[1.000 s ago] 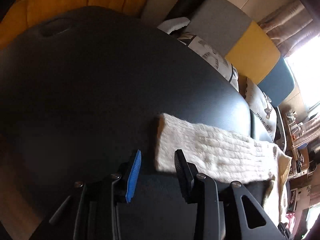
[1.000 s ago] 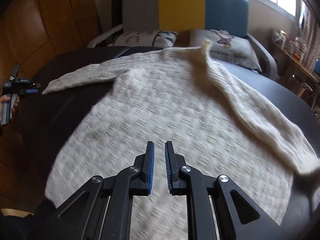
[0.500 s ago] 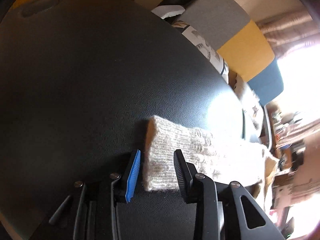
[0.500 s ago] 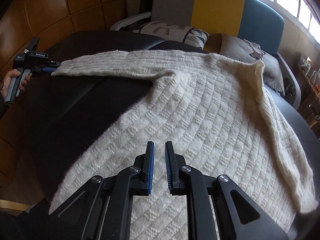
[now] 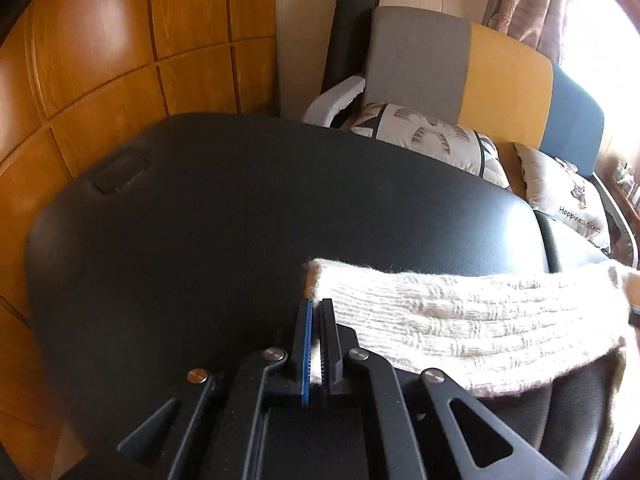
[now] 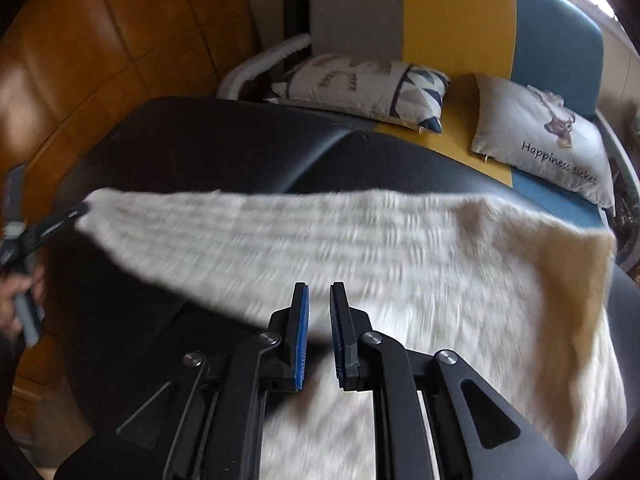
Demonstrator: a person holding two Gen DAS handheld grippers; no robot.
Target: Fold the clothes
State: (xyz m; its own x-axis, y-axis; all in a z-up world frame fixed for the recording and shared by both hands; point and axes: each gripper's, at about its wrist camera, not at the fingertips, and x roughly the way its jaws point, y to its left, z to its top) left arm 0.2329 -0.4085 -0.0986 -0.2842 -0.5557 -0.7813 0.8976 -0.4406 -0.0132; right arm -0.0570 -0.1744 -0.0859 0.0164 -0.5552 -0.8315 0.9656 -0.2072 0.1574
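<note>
Left gripper [image 5: 316,310]: jaws pressed together on the cuff end of the sweater sleeve [image 5: 460,320], lifted off the black table [image 5: 200,220]
Right gripper [image 6: 319,300]: jaws a narrow gap apart, holding nothing, poised above the sweater body
Sweater [image 6: 440,300]: cream knit, spread over the black table, its sleeve stretched out leftward to the left gripper; blurred in the right wrist view
Behind: sofa [image 6: 452,16] in grey, yellow and blue with two cushions [image 6: 544,136]
</note>
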